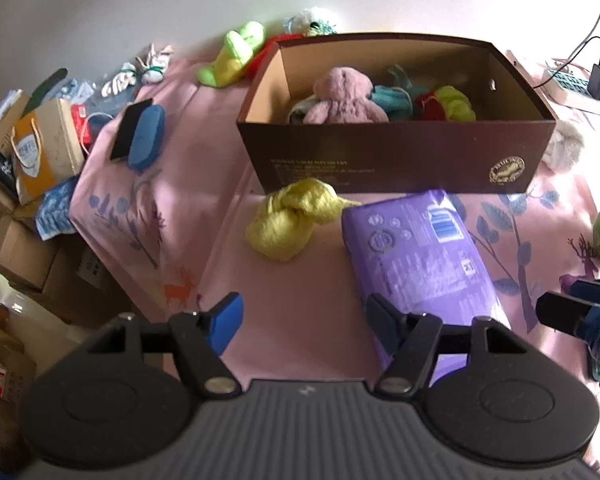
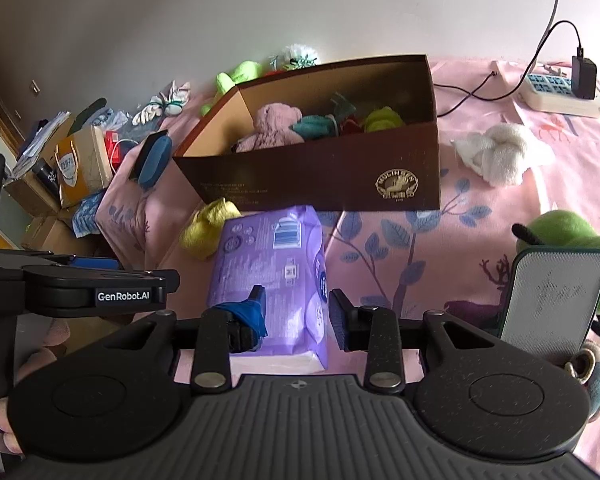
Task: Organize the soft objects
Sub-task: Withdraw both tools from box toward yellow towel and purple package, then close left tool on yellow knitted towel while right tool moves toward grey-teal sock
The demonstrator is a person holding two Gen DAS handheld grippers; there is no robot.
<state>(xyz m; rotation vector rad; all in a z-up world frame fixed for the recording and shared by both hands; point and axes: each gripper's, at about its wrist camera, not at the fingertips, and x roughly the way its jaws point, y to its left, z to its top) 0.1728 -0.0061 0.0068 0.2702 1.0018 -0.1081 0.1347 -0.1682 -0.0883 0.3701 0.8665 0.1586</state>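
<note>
Purple soft pack (image 1: 416,256) flat on pink bedsheet (image 1: 300,320), just in front of brown box (image 1: 396,160), beside yellow knotted cloth (image 1: 292,220); near end cut off behind gripper bodies. Left gripper (image 1: 304,324) wide apart, holding nothing. Right gripper (image 2: 298,312) narrowly parted above pack, contact unclear, blue fabric on one finger.

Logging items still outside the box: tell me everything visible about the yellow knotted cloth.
The yellow knotted cloth is soft, pale yellow-green fabric tied into a loose lumpy knot. It lies on the pink bedsheet just in front of the brown cardboard box, beside the purple tissue pack, which hides part of it in the right wrist view. No claw touches it.
</note>
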